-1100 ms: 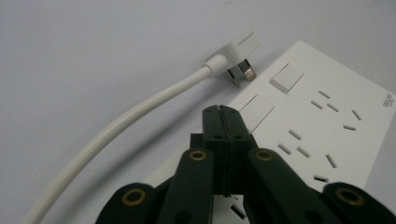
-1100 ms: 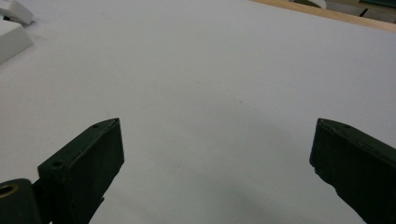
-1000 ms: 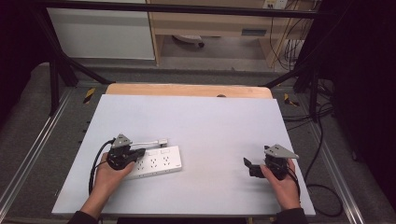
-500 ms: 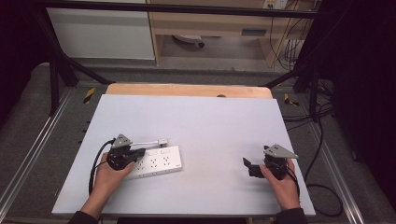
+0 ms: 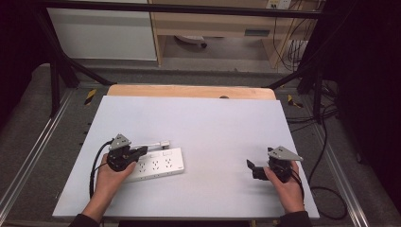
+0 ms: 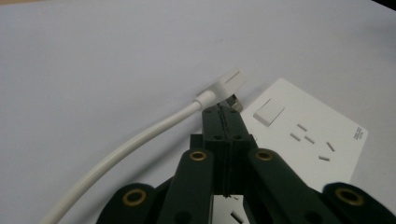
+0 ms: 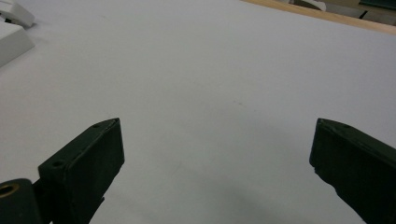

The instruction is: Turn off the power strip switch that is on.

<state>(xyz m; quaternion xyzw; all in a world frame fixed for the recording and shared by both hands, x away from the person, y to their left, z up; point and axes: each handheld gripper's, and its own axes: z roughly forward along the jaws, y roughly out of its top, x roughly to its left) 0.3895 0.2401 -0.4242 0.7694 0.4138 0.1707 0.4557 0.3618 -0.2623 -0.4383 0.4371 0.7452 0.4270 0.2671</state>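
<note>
On the pale grey table (image 5: 213, 123) the white power strip (image 5: 158, 164) lies w/ its long axis left-right under your left gripper (image 5: 140, 152), jaws pressed together on nothing, plug (image 6: 227, 84) just past the tips; right gripper (image 5: 250, 165) gapes wide, well apart

One power strip (image 5: 158, 164), one plug (image 6: 227, 83), two tongs.
</note>
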